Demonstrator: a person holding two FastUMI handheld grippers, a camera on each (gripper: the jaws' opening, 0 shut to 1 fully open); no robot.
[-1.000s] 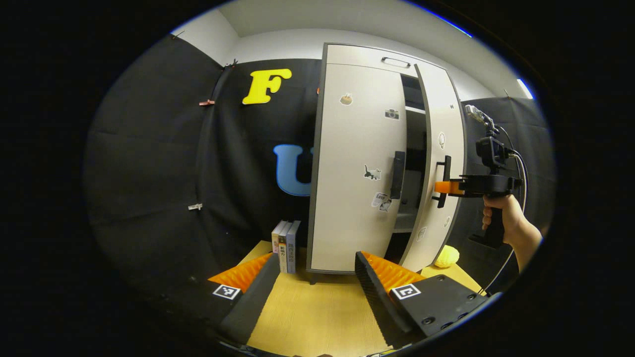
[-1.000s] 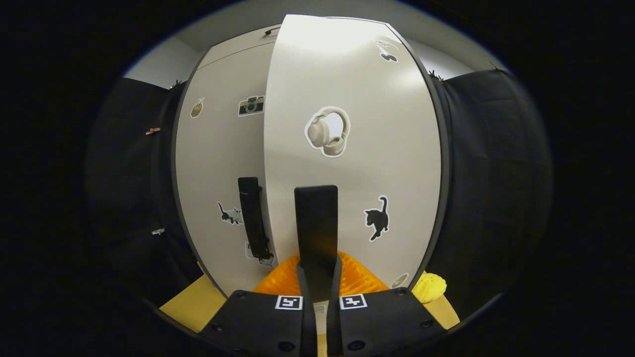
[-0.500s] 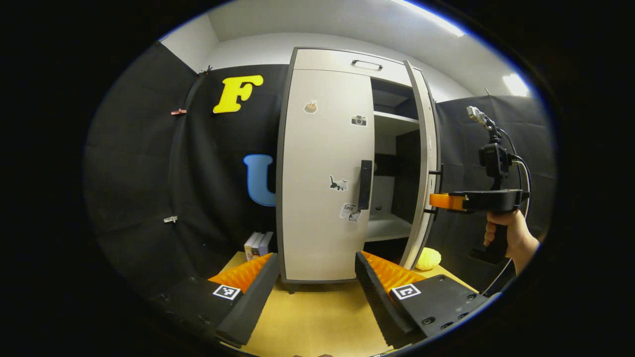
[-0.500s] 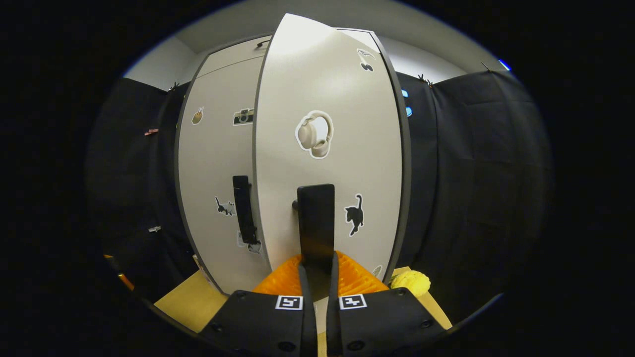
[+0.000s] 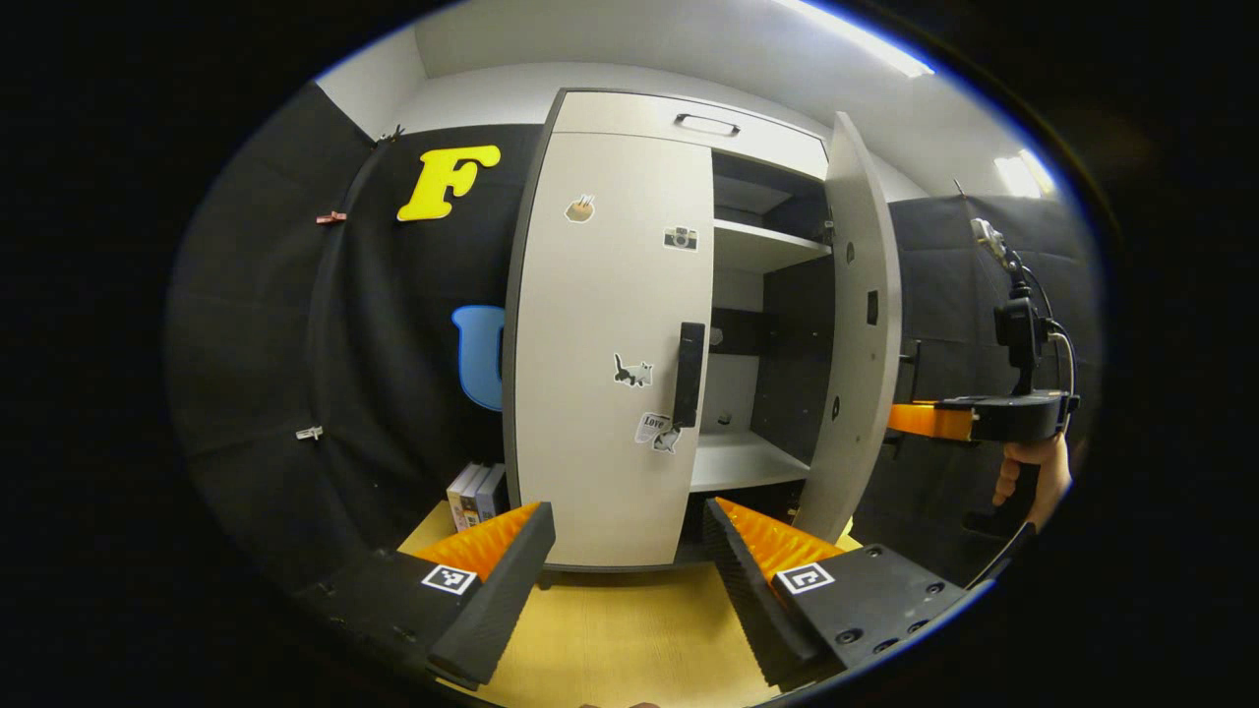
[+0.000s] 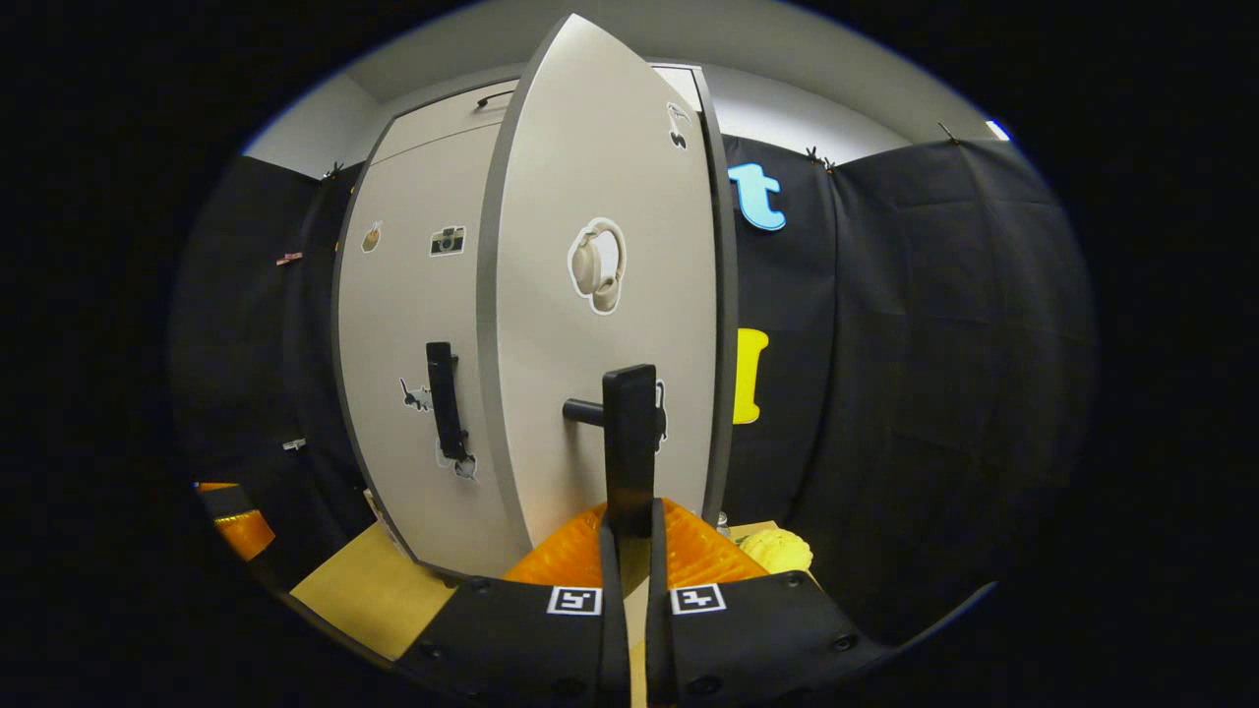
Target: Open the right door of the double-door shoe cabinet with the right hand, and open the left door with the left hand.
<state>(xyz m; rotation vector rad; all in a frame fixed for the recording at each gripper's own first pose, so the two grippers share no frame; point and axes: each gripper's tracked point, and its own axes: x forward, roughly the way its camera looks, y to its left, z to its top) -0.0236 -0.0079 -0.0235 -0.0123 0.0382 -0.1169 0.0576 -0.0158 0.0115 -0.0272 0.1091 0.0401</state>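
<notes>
The shoe cabinet is stood on a wooden table against the booth wall, with its right door swung well out and the shelves inside laid bare, while the left door is seen flat and closed. The right gripper is clenched on the right door's handle, both fingers pressed to the bar's lower end. The left gripper is held released, its fingers spread wide, well short of the left door's handle. The doors are judged to be rigid, fairly light panels that turn freely on side hinges, so a steady pull along the arc should suffice and no great force is called for. The handles are stiff upright bars stood off the panel, probably smooth; the left one is best taken across its middle, with the fingers closed squarely from either side so that no slip is allowed
</notes>
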